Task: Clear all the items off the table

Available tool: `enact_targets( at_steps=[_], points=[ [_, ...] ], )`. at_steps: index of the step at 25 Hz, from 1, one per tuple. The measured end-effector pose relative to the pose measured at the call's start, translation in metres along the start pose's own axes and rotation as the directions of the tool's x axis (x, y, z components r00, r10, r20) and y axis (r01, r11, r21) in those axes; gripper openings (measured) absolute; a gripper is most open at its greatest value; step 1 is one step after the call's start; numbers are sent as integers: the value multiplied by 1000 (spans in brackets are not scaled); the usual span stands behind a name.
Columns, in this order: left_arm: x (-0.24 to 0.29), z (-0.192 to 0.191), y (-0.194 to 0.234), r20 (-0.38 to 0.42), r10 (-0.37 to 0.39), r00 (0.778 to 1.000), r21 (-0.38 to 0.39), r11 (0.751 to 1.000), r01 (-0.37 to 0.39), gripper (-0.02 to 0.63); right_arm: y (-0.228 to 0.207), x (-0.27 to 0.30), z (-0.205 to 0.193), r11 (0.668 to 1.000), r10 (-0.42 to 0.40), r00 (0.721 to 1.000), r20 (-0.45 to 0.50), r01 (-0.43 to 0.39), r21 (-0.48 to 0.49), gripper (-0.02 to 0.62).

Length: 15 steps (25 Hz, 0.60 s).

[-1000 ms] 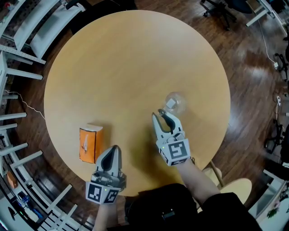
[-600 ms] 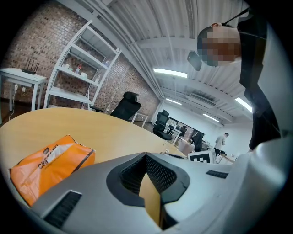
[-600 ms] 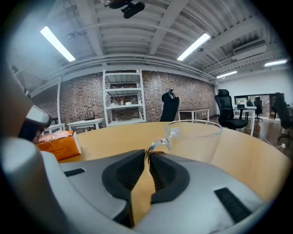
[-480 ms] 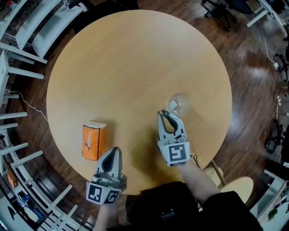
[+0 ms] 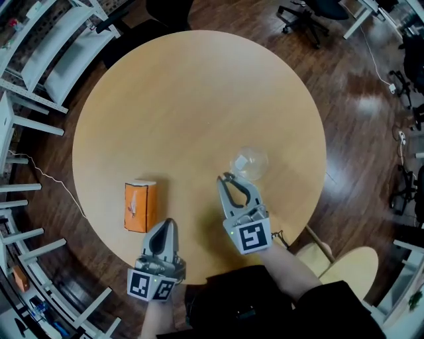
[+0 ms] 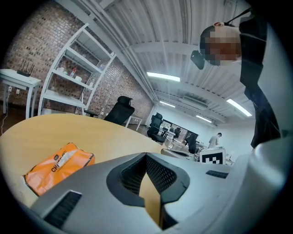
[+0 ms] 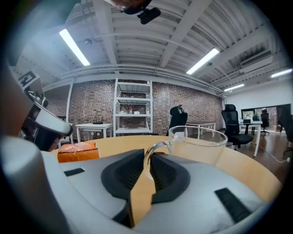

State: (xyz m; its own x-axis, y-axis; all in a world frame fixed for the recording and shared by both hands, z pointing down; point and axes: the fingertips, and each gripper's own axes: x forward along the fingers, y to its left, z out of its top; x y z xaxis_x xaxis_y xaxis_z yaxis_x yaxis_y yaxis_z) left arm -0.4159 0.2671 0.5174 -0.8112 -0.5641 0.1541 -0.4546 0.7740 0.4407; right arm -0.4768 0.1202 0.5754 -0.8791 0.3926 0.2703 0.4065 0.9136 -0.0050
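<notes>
A clear glass cup [image 5: 250,161] stands on the round wooden table [image 5: 199,93], right of the middle. My right gripper [image 5: 229,180] is shut on the cup's thin handle [image 7: 157,147], which sits pinched between the fingertips in the right gripper view, with the cup's bowl [image 7: 199,145] just beyond. An orange tissue pack [image 5: 141,206] lies flat near the table's front left edge. My left gripper [image 5: 165,222] hovers at the front edge just right of the pack, shut with nothing in it. The left gripper view shows the pack [image 6: 57,167] to the left of the jaws.
White shelving racks [image 5: 40,46] stand off the table's left side. Office chairs [image 5: 301,16] sit on the dark wood floor at the back right. A pale round stool seat [image 5: 344,265] is at the front right, beside the person's dark sleeve.
My right gripper's jaws have closed from wide apart onto the cup's handle. The left gripper has stayed in place by the pack.
</notes>
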Motion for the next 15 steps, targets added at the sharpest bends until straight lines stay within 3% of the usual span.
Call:
enact_targets(
  at_steps=[7,15],
  points=[
    [-53,27,-17,59,-39,998,51,998,36,5,50,-43,40,999,22,997,79,-20,-24,43],
    [-112,60,-28,102,-146,984,122,984,133,5,90,-105,82,995,-76,983,169,87,-58,43]
  ],
)
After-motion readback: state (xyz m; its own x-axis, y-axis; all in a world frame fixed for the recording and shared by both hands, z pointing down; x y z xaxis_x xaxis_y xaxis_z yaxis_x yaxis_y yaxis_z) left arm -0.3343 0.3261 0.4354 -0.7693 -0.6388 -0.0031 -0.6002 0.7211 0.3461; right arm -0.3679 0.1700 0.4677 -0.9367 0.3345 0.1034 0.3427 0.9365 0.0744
